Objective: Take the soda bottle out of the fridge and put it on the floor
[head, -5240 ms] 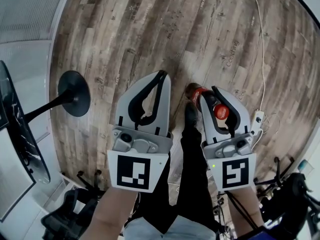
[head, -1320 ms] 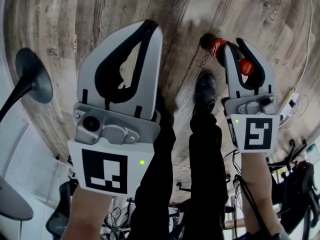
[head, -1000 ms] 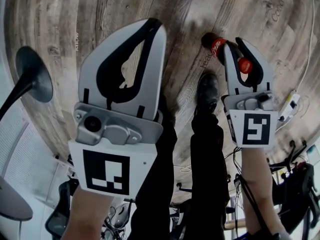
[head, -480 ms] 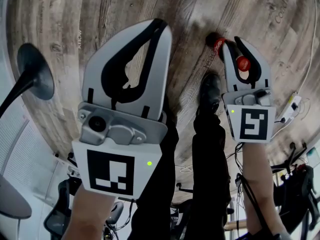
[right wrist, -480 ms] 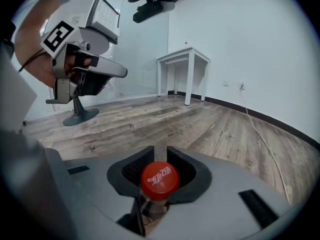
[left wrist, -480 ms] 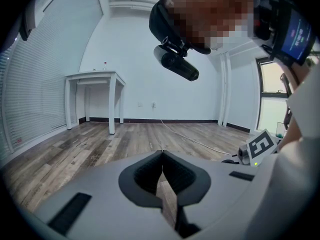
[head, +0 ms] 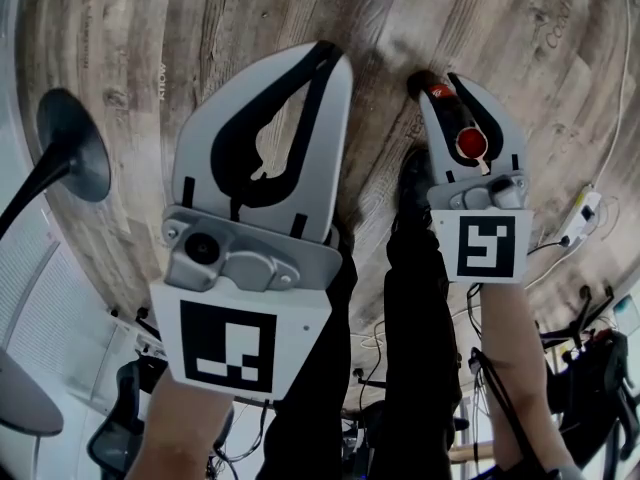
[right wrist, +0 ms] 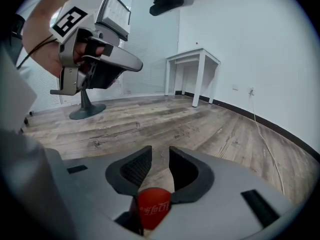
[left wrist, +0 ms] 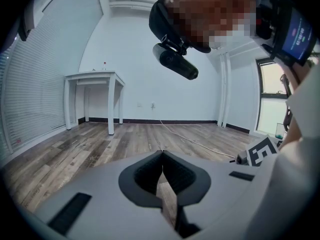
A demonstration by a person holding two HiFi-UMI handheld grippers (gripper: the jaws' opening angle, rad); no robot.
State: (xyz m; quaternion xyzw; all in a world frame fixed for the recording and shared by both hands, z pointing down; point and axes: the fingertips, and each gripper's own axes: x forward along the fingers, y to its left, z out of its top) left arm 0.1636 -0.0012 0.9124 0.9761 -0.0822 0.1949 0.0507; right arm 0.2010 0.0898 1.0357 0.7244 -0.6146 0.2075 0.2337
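Right gripper (right wrist: 160, 153): jaws have just been opening and now stand apart. The dark plastic soda bottle with red cap (head: 468, 143) sits between them, 1 o'clock in head view, base toward the grey wood-plank floor (head: 250, 18). Left gripper (left wrist: 162, 154), at its 9 o'clock: jaws closed, empty.

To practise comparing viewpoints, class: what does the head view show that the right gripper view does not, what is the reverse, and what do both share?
Only the head view: the person's black trousers, a white power strip, and the soda bottle with its label and dark body.
Only the right gripper view: a white table by the wall and a wall socket.
Both: the wood floor, the shut left tongs, the black stand base, and the bottle's red cap between the right tongs, whose jaws have just been opening.
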